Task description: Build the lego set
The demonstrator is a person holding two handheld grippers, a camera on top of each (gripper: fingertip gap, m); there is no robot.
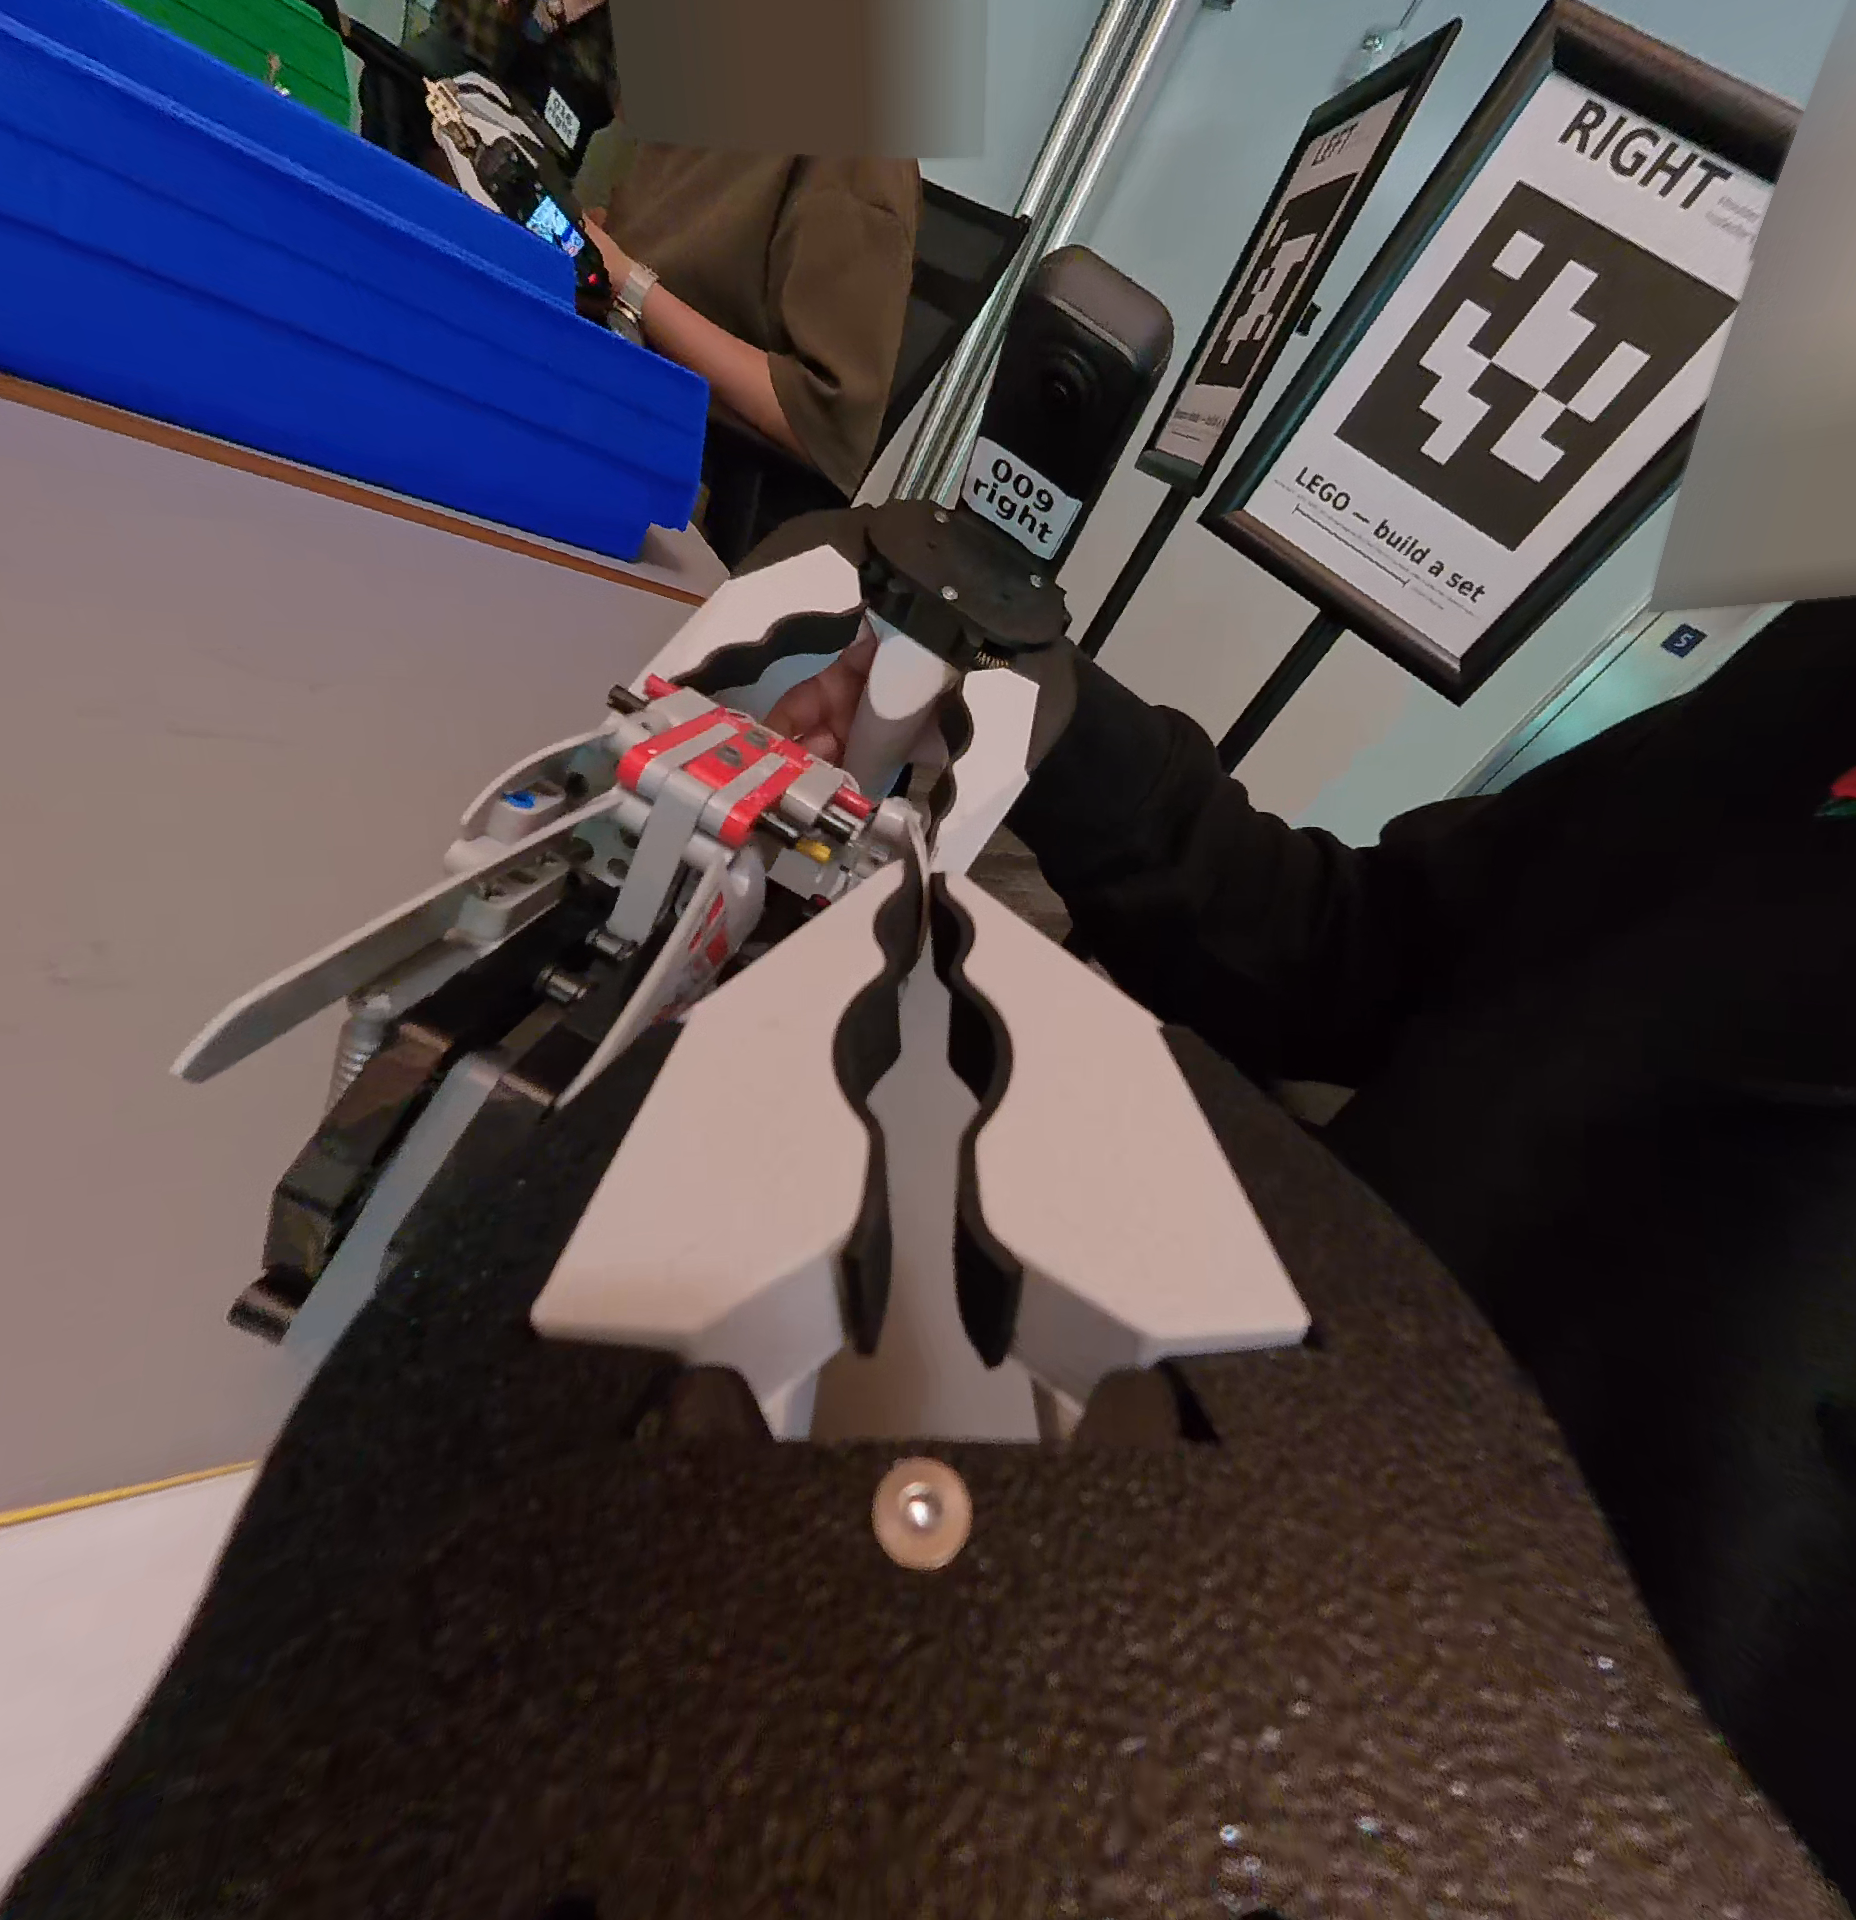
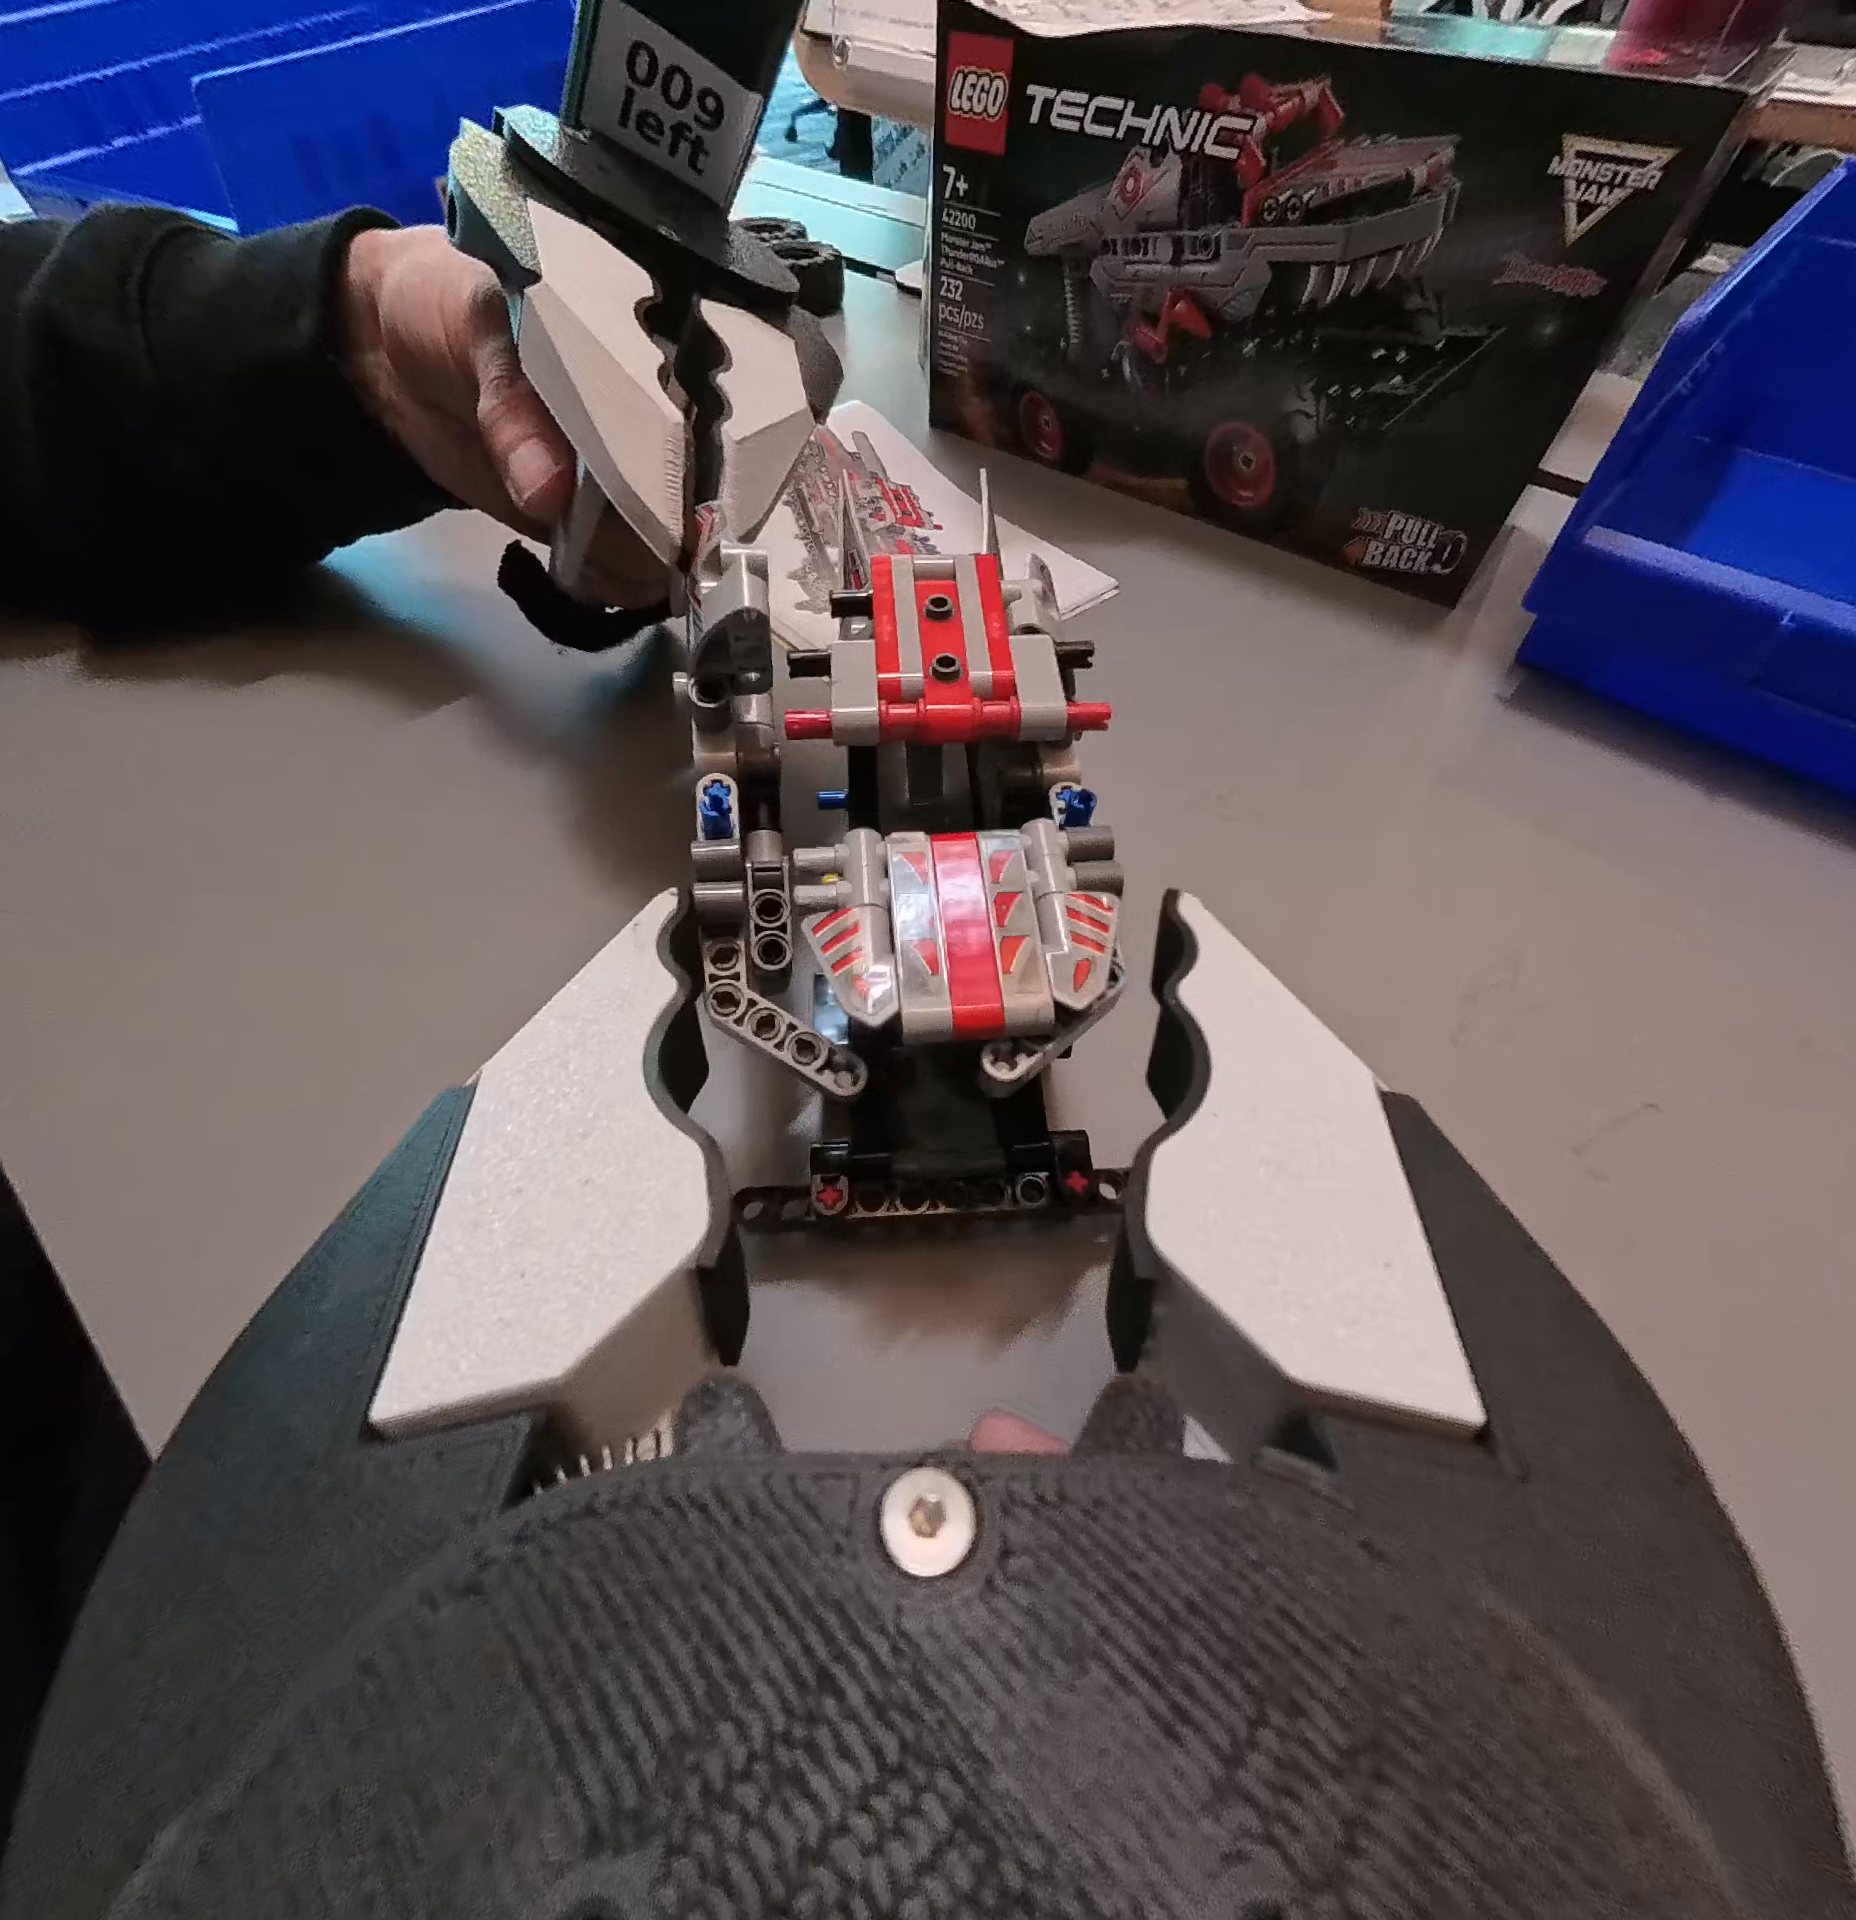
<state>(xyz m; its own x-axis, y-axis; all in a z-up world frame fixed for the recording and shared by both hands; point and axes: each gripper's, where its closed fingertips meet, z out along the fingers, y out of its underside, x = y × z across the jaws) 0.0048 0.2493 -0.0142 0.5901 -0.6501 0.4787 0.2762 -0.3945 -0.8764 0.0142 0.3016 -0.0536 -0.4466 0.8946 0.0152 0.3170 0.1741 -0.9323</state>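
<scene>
Seen first from the left wrist view, the left gripper (image 1: 926,883) has its pale fingers (image 1: 737,1174) pressed almost together, and a thin white panel (image 1: 919,831) shows at their tips; whether it is truly pinched there cannot be told from this view. Just beyond and to the left sits the lego model (image 1: 695,800), a grey and red half-built vehicle with a long pale blade-shaped piece (image 1: 363,966) sticking out toward the lower left. Past it the right gripper (image 1: 882,665) points back toward the camera with its fingers spread, held by a person in a black sleeve (image 1: 1319,935). A blue bin (image 1: 280,281) stands on the table (image 1: 228,831) at the upper left, and a framed sign (image 1: 1506,364) stands behind. Turning to the right wrist view, the right gripper (image 2: 919,925) is spread wide, its two fingers (image 2: 581,1143) flanking the near end of the lego model (image 2: 924,831), which rests on the grey table (image 2: 280,883); contact with it cannot be made out. At the model's far left corner the left gripper (image 2: 695,530), held in a hand (image 2: 446,364), comes down with its fingers close together on a small part there. A printed booklet (image 2: 903,488) lies behind the model, the lego box (image 2: 1319,291) stands farther back, and a blue bin (image 2: 1734,540) sits to the right.
</scene>
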